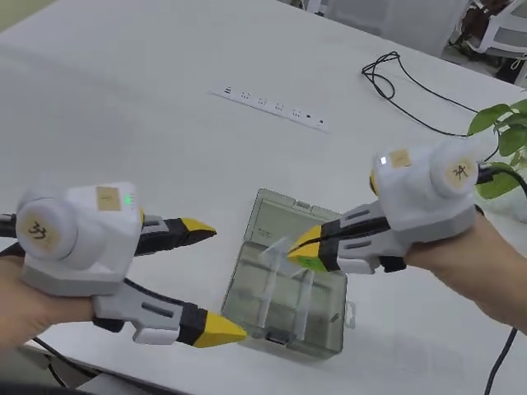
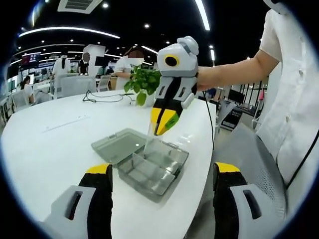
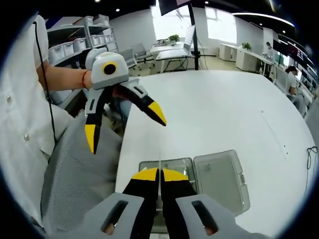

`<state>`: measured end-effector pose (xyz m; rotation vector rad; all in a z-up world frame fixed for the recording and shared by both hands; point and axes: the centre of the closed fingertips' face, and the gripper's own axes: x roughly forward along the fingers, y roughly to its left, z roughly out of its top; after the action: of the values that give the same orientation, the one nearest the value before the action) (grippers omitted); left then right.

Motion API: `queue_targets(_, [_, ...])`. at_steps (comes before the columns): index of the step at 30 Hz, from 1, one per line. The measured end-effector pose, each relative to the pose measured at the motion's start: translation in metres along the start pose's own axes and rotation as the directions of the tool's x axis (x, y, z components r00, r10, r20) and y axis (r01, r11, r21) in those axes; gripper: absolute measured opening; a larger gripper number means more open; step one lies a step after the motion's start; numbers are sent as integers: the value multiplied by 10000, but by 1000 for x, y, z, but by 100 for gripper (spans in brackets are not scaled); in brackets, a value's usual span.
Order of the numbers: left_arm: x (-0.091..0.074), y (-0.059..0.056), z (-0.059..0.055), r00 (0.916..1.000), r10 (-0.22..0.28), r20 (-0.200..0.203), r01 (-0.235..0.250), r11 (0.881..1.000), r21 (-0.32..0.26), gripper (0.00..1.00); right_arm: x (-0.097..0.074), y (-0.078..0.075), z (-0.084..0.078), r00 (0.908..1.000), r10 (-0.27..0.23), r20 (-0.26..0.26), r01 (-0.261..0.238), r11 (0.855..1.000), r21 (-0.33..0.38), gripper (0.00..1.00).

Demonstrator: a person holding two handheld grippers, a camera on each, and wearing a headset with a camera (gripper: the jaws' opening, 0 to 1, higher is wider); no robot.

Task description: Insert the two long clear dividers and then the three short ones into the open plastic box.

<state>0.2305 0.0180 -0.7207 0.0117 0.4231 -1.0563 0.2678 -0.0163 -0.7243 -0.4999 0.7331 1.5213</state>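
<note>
Head view, left to right. My left gripper (image 1: 222, 282) is at the near left over the white table (image 1: 123, 99), jaws spread wide with nothing between them. Its round sticker (image 1: 37, 232) has a handwritten mark I can't read. The tan square label (image 1: 107, 198) on top looks blank, and a green light is lit beside it.

Centre: the plastic box (image 1: 329, 317), smoky clear, lies open near the table's front edge with its lid (image 1: 284, 212) folded flat away from me. Two clear strips (image 1: 268, 290) stand upright inside, side by side.

Just right of them my right gripper (image 1: 303, 248) hovers over the box, jaws pinched together on a clear divider (image 1: 276, 247) that pokes out past the yellow tips. The scrawl on its own round sticker is also unreadable.

Farther back there is a white power strip (image 1: 272, 105) with no legible print. A black cable (image 1: 403, 86) and a green plant (image 1: 498, 123) are at the far right.

Left gripper view: the box is straight ahead between my spread jaws. The right gripper's tips are above it and the divider reaches down toward the box; I can't tell if it touches.

Right gripper view: the divider shows as a thin edge rising from the pinched tips. The box is right behind them with the lid to the right, and the left gripper is up left. I can't tell whether the piece is long or short.
</note>
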Motion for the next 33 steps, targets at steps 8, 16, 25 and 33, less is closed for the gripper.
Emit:
queue_targets(8, [1, -1, -5, 9998, -164, 132, 168, 9994, -293, 95, 19, -11, -14, 9998, -165, -103, 166, 9998, 103, 3])
queue_targets(16, [1, 0, -4, 9993, -151, 352, 170, 9984, -544, 99, 28, -13, -15, 9998, -138, -127, 141, 9998, 171, 3])
queue_targets(25, [0, 0, -3, 9989, -114, 457, 144, 9977, -663, 99, 34, -12, -21, 9992, -139, -370, 134, 9998, -126, 2])
queue_targets(33, [1, -1, -4, 9987, -174, 483, 208, 9973, -708, 99, 45, -11, -19, 9989, -202, -415, 189, 9993, -331, 2])
